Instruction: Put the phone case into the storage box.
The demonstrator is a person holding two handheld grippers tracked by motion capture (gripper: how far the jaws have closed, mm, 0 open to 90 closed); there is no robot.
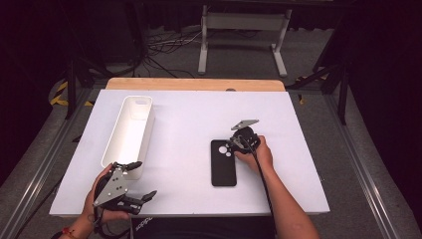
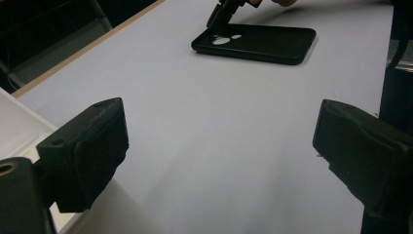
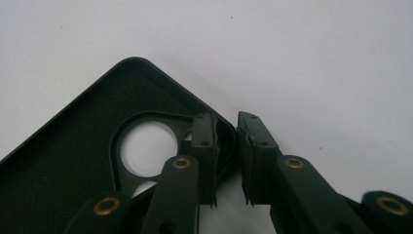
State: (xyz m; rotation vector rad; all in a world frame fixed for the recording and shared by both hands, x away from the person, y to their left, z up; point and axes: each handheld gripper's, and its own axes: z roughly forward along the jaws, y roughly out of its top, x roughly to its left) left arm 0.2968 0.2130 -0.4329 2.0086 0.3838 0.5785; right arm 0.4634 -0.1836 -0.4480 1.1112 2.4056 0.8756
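Black case (image 1: 223, 163) flat on white table (image 1: 199, 124), mid-right. Right gripper (image 3: 226, 161) pinching its rim beside camera hole (image 3: 148, 145), seen close in right gripper view. Left gripper (image 1: 142, 180) spread wide, near white bin (image 1: 130, 130) in high view.

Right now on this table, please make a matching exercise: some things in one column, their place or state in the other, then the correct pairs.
Things:
1. black phone case
2. white bin
3. left gripper
4. right gripper

Descriptions:
A. jaws wide apart, nothing between them
B. lying flat, middle of the table
C. pinching the case's wall by the camera cutout
D. standing along the table's left side

Pairs: 1-B, 2-D, 3-A, 4-C
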